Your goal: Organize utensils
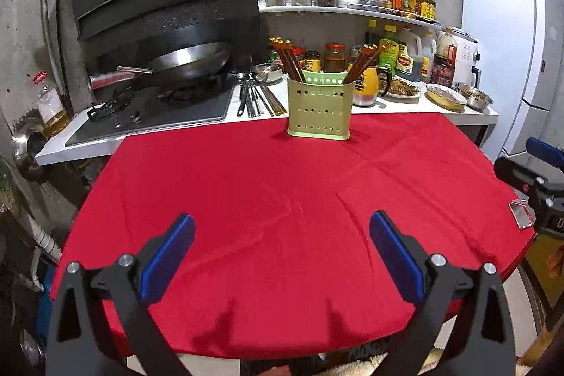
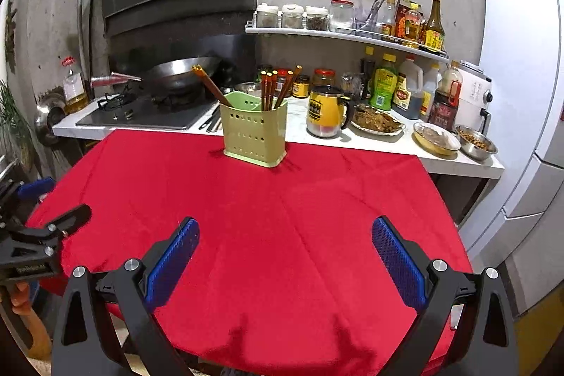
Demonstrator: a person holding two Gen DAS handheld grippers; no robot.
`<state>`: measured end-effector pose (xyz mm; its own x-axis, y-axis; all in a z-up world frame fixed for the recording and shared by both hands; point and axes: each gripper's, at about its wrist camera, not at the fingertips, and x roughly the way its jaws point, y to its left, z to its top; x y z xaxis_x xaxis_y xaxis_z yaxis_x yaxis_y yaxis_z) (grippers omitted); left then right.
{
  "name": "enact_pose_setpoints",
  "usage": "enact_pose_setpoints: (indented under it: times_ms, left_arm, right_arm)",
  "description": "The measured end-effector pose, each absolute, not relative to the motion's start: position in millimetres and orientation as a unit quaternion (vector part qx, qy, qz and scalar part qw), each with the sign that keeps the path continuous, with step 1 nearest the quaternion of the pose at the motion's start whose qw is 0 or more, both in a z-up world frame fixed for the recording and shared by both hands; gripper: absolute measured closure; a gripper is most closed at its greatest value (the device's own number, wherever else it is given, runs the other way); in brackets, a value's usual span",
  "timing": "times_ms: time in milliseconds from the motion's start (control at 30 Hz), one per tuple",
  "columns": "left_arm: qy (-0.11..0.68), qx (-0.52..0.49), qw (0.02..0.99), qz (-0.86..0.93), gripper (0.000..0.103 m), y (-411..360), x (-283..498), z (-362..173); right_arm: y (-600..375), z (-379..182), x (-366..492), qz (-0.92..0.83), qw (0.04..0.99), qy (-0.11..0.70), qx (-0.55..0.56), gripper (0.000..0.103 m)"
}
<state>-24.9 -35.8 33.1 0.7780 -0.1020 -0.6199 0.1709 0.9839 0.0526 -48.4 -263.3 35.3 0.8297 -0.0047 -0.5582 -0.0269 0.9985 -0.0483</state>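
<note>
Both grippers empty above the red tablecloth [image 1: 282, 217]; green utensil holder at upper centre of frame.

Left to right in the left wrist view: wok [image 1: 190, 59] on the stove at upper left; holder [image 1: 320, 108] upright at the cloth's far edge, brown chopsticks [image 1: 289, 59] in its left and right compartments; left gripper [image 1: 282, 231] fingers spread wide at lower frame. In the right wrist view, right gripper [image 2: 285, 235] likewise spread, holding nothing.

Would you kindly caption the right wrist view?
Open right claw faces green holder of chopsticks on red tablecloth.
</note>
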Motion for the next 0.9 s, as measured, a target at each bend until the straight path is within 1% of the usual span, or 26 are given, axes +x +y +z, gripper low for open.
enact_pose_setpoints:
  times_ms: [200,900]
  left_arm:
    - [0.313,0.050,0.947,-0.057,0.006,-32,-23,42]
    - [0.319,0.054,0.944,-0.056,0.006,-35,-17,40]
  right_arm:
    - [-267,37,-52,-0.005,0.957,0.288,-0.029,0.006]
    - [-276,32,-46,-0.010,0.955,0.296,-0.017,0.006]
